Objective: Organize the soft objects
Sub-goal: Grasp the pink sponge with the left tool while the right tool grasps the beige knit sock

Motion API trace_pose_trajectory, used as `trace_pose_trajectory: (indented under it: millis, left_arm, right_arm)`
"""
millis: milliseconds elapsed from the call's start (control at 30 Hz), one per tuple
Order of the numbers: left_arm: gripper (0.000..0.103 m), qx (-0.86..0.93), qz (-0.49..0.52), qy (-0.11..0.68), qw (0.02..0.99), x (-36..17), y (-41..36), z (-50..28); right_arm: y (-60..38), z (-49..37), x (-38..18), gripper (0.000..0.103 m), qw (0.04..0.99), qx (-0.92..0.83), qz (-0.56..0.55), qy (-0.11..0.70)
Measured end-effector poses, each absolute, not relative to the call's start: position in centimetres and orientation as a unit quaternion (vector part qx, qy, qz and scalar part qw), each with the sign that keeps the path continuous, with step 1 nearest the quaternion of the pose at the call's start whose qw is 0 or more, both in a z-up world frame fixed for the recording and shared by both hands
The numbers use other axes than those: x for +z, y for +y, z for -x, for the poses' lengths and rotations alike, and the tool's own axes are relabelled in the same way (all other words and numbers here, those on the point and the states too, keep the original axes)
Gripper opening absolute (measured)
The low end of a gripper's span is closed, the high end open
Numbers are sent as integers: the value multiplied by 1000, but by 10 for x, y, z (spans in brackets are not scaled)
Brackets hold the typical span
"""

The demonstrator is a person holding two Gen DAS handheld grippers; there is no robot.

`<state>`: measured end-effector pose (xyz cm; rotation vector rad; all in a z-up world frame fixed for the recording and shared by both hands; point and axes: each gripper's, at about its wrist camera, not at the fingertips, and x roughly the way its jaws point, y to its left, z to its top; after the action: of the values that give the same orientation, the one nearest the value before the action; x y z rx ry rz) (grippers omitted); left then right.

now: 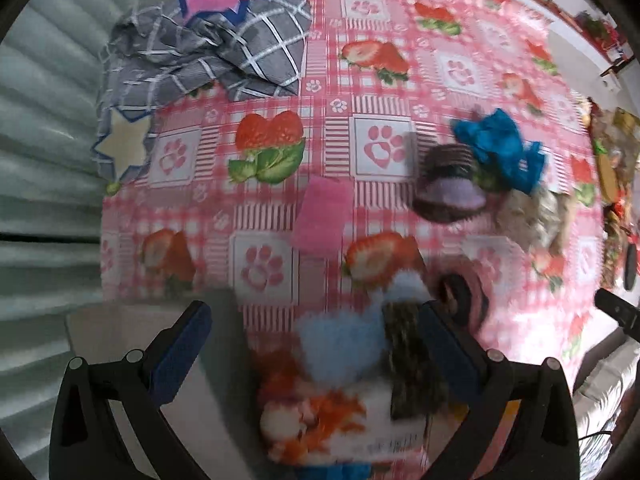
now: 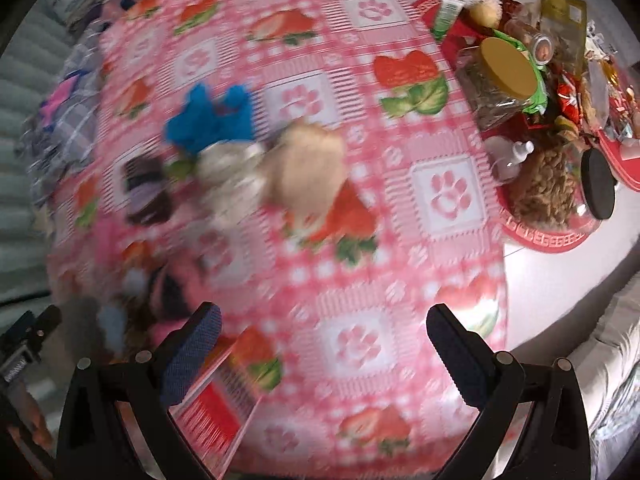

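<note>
Both views are blurred. My left gripper (image 1: 316, 308) is open wide, low over the near table edge. Between its fingers lie a light blue fluffy item (image 1: 340, 340) and a dark patterned piece (image 1: 404, 360) that sits against the right finger. Ahead of it are a pink cloth square (image 1: 324, 216), a dark and purple sock (image 1: 448, 184), a blue cloth (image 1: 500, 148) and a beige fluffy item (image 1: 528, 216). My right gripper (image 2: 324, 320) is open and holds nothing. In front of it lie the blue cloth (image 2: 212, 120), a beige plush (image 2: 308, 168), a pale fluffy item (image 2: 232, 172) and the sock (image 2: 146, 192).
A pink strawberry-and-paw tablecloth (image 1: 380, 60) covers the table. A grey plaid cloth (image 1: 208, 40) is heaped at the far left. A red tray (image 2: 560, 236) with jars and snack packets stands at the right. A printed box (image 2: 216, 400) sits under my right gripper's left finger.
</note>
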<state>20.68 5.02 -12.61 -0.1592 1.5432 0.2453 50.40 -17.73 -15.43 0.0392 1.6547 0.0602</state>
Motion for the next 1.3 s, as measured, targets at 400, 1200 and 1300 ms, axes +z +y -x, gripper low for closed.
trace_pose_trajectory:
  millis: [400, 1200, 1300]
  left_arm:
    - [103, 125, 59, 729, 670, -217, 52, -258]
    - [85, 105, 141, 733, 657, -253, 70, -268]
    - [52, 95, 127, 722, 674, -239, 64, -270]
  right_arm:
    - [-184, -581, -247, 103, 641, -8, -39, 767]
    - [-131, -673, -269, 34, 605, 64, -69, 791]
    - [-144, -677, -267, 34, 571, 41, -93, 814]
